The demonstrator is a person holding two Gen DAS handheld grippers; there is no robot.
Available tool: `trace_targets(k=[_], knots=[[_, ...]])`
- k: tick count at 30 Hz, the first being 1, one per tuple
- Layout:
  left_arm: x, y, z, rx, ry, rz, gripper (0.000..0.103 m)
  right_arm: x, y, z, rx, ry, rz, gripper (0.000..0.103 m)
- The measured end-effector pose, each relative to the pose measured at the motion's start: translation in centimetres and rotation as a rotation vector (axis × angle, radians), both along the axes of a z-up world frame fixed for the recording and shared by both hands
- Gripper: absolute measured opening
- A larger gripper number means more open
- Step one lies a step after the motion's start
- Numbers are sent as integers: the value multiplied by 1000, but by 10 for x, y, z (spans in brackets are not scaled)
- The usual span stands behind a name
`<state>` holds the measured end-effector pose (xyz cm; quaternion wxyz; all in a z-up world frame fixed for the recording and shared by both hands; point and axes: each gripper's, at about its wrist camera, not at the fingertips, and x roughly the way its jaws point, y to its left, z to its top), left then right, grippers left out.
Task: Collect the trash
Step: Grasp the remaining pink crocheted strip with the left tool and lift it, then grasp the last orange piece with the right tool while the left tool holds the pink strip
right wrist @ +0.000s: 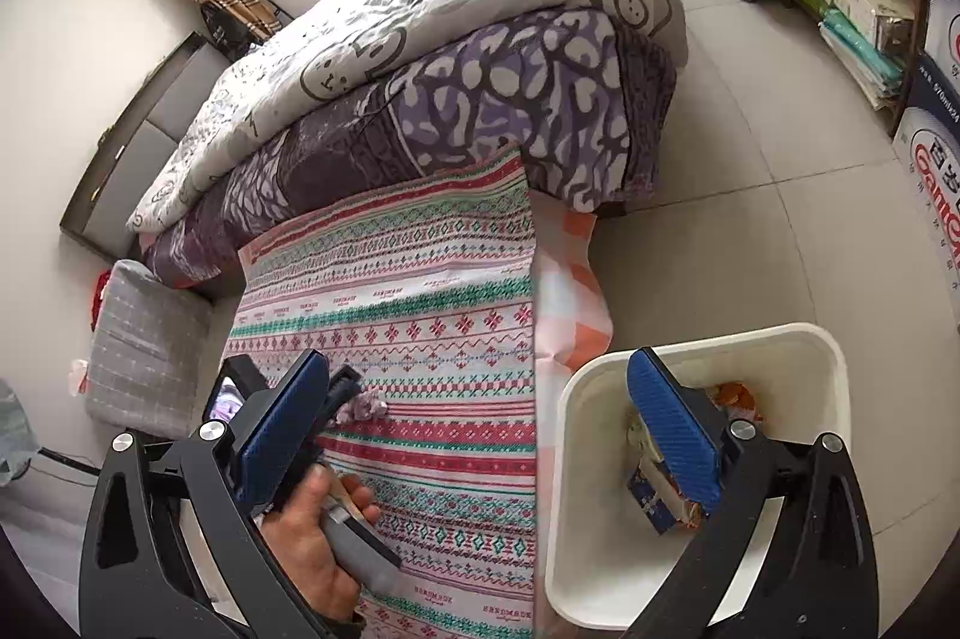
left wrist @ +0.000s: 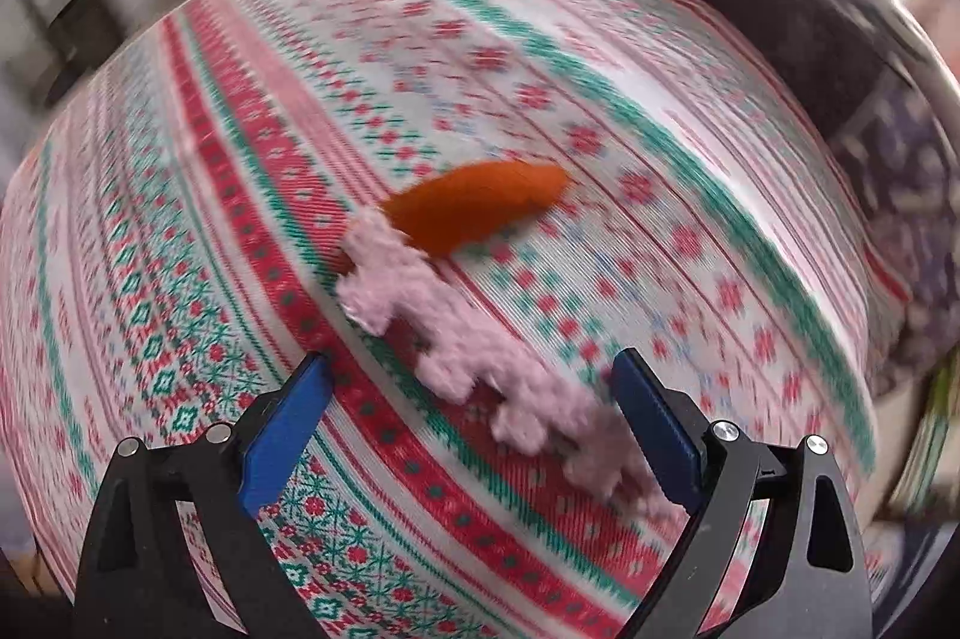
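My left gripper [left wrist: 471,399] hangs jaws apart over pink fluff [left wrist: 480,357]. I'd centre, then pinch low. Right gripper [right wrist: 480,429], jaws apart, waits above the bin [right wrist: 600,387].

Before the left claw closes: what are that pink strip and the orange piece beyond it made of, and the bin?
Pink strip: soft fuzzy fabric or fleece, judging by its nubby, ragged edge. Orange piece: too blurred; maybe peel or cloth. Bin: smooth white plastic, likely.

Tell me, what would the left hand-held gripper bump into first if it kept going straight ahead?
Probably the pink fuzzy strip lying between its open fingers, with the orange piece just beyond; depth is blurry.
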<state>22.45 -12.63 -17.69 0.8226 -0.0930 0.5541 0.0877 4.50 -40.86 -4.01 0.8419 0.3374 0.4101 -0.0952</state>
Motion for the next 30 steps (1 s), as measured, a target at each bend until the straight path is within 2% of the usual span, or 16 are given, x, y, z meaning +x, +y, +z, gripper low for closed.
trace_targets(k=[1,4,6,8,10,17,24,28,30], knots=[[-6,2,2,-18,-23,-37,86,1,1,-1,4,4,1,96],[-19,16,6,-35,-42,-128,62,2,7,-2,7,10,13,96],[-26,35,10,-64,-38,-155,31,3,13,-3,5,10,25,96],[-31,61,13,-146,-10,-159,31,5,20,-4,1,13,37,96],[-38,78,17,-166,-4,-164,30,8,27,-7,1,22,47,96],[-75,121,54,-123,-73,-238,30,23,60,-19,8,55,92,96],[-103,150,88,-122,-167,-272,31,44,101,-37,-25,99,140,96],[-118,167,109,-88,-230,-262,31,61,132,-53,-86,127,183,96],[-122,176,129,-94,-292,-259,31,74,151,-59,-136,142,211,96]])
